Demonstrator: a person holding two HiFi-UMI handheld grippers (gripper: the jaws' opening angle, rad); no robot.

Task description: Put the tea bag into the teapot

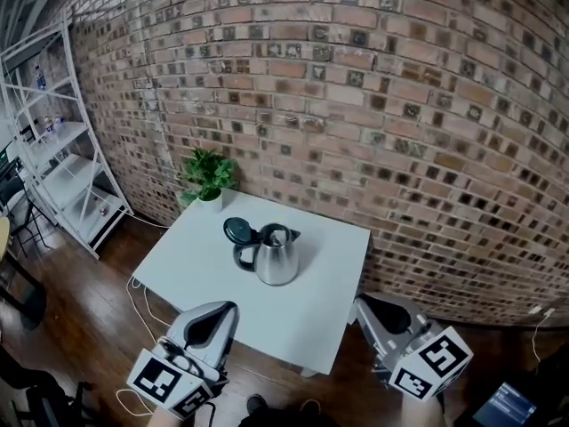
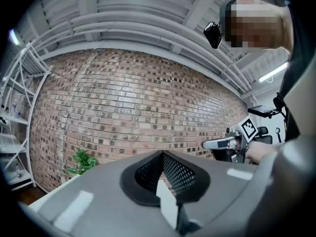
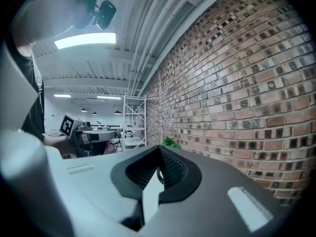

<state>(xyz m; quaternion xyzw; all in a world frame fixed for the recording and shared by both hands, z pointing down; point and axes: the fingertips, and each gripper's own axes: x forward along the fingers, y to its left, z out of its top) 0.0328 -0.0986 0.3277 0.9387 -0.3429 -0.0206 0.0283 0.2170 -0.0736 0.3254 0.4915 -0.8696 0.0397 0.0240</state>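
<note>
Teapot [image 1: 277, 258], lid [image 1: 238, 230] open, on table [image 1: 331, 302]

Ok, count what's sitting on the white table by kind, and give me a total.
teapot: 1
potted plant: 1
Total: 2

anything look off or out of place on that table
Nothing is spilled or askew. The shiny steel teapot stands upright on the white square table, with its round black lid flipped open. One oddity: no tea bag shows anywhere on the table.
</note>
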